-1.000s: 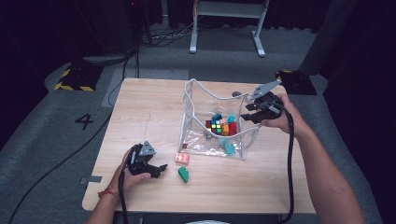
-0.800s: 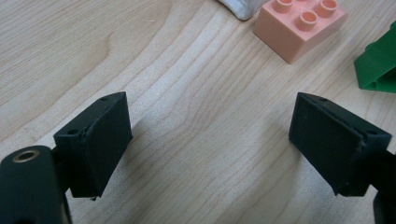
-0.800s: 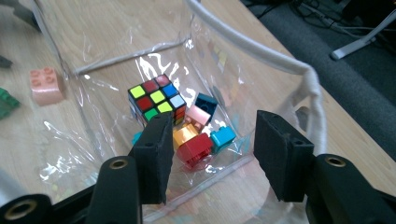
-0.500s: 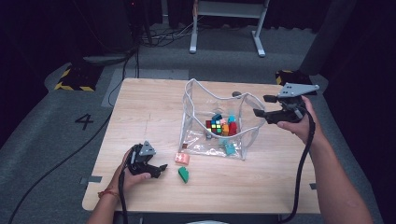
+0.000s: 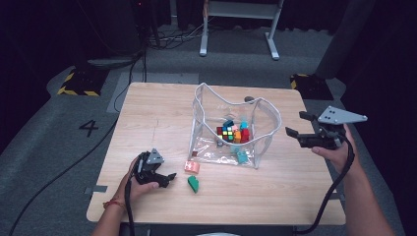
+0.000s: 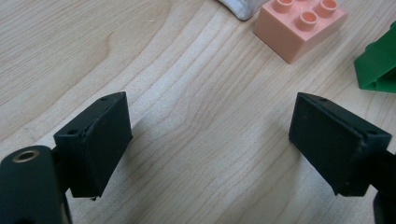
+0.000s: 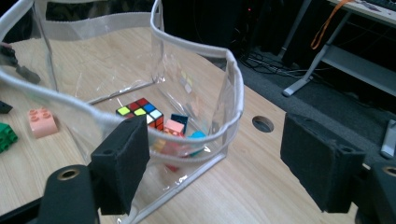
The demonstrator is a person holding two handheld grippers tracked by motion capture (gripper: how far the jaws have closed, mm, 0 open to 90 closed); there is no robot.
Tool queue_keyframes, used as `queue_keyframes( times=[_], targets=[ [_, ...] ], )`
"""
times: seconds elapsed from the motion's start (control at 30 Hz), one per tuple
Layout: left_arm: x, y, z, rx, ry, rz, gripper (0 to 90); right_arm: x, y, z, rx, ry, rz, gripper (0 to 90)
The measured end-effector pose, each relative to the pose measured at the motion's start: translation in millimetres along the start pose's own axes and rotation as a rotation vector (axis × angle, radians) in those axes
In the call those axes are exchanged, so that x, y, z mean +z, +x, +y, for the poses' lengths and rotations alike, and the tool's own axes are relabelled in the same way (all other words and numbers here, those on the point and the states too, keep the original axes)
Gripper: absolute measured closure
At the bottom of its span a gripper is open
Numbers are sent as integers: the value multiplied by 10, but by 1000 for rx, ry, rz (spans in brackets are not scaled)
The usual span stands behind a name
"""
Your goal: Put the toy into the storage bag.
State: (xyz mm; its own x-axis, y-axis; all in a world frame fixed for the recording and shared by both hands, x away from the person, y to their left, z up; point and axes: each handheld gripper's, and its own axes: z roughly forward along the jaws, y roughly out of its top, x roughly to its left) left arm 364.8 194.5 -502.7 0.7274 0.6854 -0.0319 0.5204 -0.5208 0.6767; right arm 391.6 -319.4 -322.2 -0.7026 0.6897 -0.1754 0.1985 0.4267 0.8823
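1. Hard to make out through the clear plastic pouch with white piping (image 5: pixel 236 129) at frame centre: a jumble of coloured toy blocks (image 5: pixel 239 135) around a multicoloured puzzle cube (image 7: pixel 140 111); individual shapes blur together.
2. Cut off at the right edge of the left gripper view: a green plastic brick (image 6: pixel 378 65); beside it, whole, a peach studded brick (image 6: pixel 301 25).
3. Resting low at lower left of the high view: left gripper (image 5: pixel 169 178), jaws spread wide over bare light wooden table (image 5: pixel 152 115), nothing between them.
4. Pulled back since half a second ago, now at right edge, clear of the pouch: right gripper (image 5: pixel 297 124), jaws apart and empty.
5. Readable: a white "4" (image 5: pixel 90 128) on the grey floor, left of the table.
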Motion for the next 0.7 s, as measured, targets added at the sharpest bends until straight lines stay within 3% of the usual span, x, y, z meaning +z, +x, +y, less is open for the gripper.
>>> queue_keyframes(
  times=[0.23, 0.53, 0.7],
  targets=[
    [-1, -1, 0, 0, 0, 1, 132, -15, 182, -251, -13, 12, 17, 241],
    [0, 0, 0, 0, 0, 0, 132, 141, 537, -549, -36, 58, 105, 253],
    [0, 0, 0, 0, 0, 0, 132, 290, 767, -707, -42, 87, 194, 253]
  ],
)
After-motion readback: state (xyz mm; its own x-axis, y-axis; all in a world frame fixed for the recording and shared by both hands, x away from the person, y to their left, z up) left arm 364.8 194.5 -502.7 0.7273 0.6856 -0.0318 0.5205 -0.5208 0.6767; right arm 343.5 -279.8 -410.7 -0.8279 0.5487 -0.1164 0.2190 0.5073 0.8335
